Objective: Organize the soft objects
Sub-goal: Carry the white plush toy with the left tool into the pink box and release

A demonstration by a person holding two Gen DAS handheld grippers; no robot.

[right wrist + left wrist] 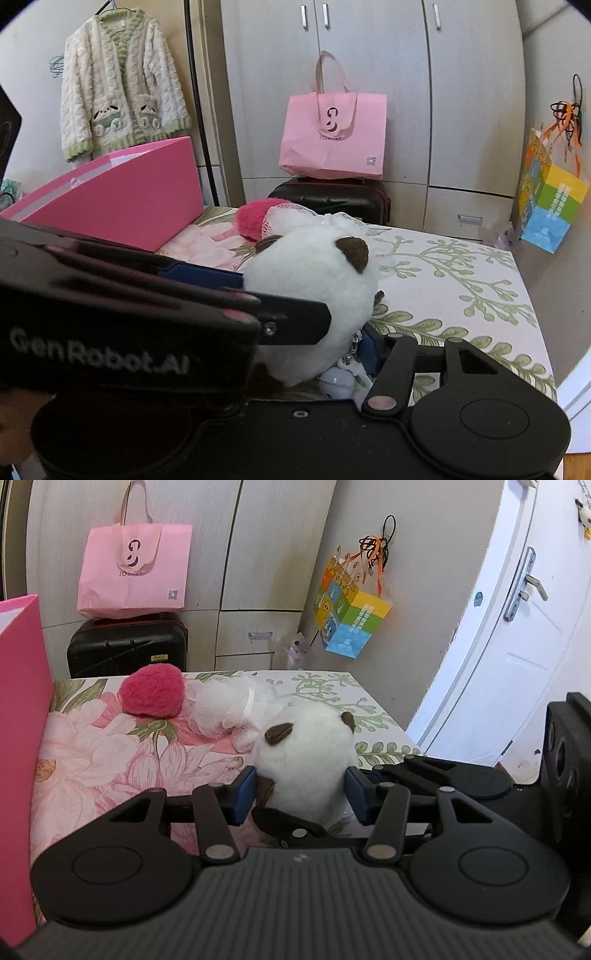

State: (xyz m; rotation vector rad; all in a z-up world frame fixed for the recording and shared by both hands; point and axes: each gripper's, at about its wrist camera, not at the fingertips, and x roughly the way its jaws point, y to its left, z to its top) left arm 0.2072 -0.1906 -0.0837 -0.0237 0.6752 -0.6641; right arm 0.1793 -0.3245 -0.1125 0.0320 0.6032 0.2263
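Note:
A round white plush toy (306,753) with brown ears sits between the blue pads of my left gripper (301,794), which is shut on it. The toy also shows in the right wrist view (314,295), where the left gripper's body crosses in front from the left. My right gripper (354,354) is at the toy's lower right; its left finger is hidden, so its state is unclear. A red fuzzy plush (153,696) and a white lacy soft item (221,705) lie further back on the floral-covered table (92,760).
A pink open box (122,195) stands at the table's left. Beyond the table are a black suitcase (127,646) with a pink tote bag (135,568) on it, a wardrobe, a colourful hanging bag (349,613) and a white door (517,627) at right.

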